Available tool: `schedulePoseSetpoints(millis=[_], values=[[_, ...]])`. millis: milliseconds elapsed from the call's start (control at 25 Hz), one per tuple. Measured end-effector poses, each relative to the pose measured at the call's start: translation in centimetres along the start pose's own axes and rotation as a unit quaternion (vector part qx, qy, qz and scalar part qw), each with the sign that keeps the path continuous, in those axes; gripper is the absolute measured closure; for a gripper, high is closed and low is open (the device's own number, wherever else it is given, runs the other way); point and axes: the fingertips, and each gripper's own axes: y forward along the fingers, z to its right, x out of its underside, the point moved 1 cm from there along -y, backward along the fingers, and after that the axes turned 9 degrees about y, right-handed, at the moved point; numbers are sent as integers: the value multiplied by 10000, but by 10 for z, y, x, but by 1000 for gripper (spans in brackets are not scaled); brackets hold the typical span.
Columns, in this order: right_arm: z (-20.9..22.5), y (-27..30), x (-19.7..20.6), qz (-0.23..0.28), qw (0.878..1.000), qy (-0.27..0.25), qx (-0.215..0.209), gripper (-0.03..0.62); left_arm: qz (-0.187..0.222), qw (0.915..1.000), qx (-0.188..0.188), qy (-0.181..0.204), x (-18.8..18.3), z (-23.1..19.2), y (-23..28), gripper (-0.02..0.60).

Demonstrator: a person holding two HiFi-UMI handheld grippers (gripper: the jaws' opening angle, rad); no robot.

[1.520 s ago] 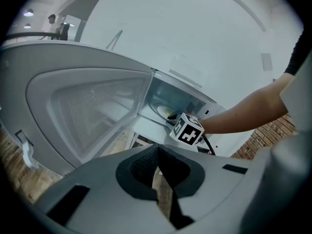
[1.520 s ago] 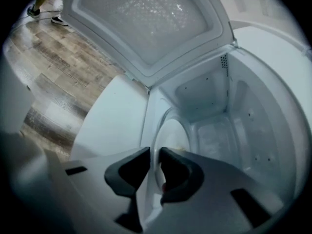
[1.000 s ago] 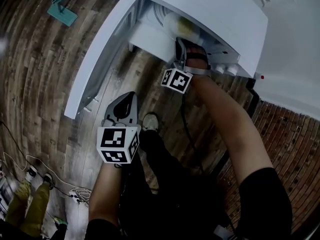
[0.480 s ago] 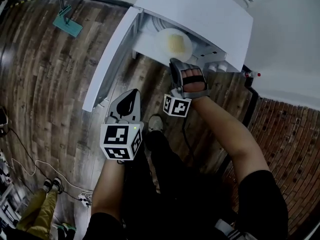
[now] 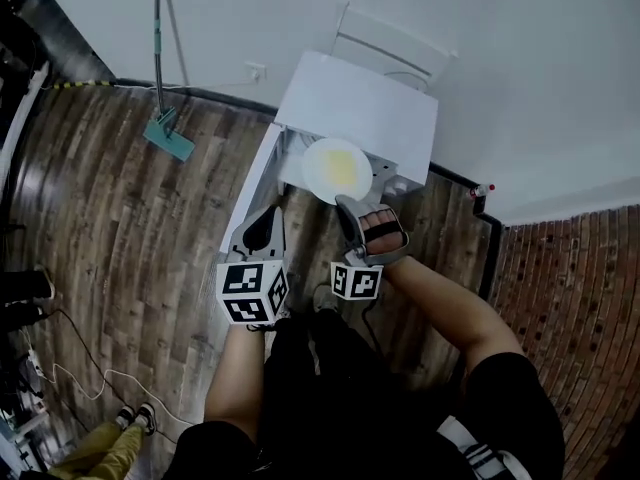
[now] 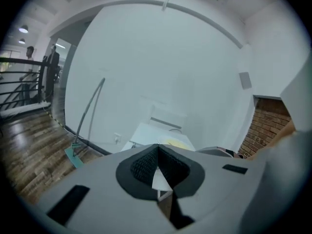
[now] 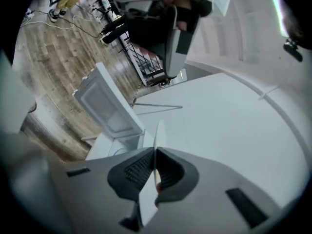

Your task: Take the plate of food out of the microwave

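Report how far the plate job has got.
Done: the microwave door stands open and the plate of food looks clear of the cavity. In hand: the right tongs are clamped on its rim, holding it in front of the microwave. Left: setting it down; no landing spot shows.

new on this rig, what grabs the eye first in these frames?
The white plate of yellow food stands out first, pinched at its rim by the right gripper at the mouth of the white microwave, whose door hangs open. Next comes the left gripper just beside it, jaws together with nothing in them. A long-handled teal floor tool leans on the wall further left.
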Motion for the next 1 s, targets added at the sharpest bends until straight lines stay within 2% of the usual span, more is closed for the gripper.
schedulePoseSetpoints(millis=[160,400,520,680,1000], values=[[71,-22,-25,-13,9996,-10,267,568,227,9996,68,138,-59,13,-29,589],[171,-41,-48,-14,9976,-222,653,568,438,9955,-63,843,-122,42,-62,589],[211,-48,-59,11,9957,-288,885,568,579,9945,-33,867,-144,50,-70,589],[242,-56,-69,35,9929,-398,1124,568,732,9954,266,553,-168,56,-73,589],[260,-61,-69,-47,9915,-443,1224,568,841,9904,204,1077,-187,61,-68,589]])
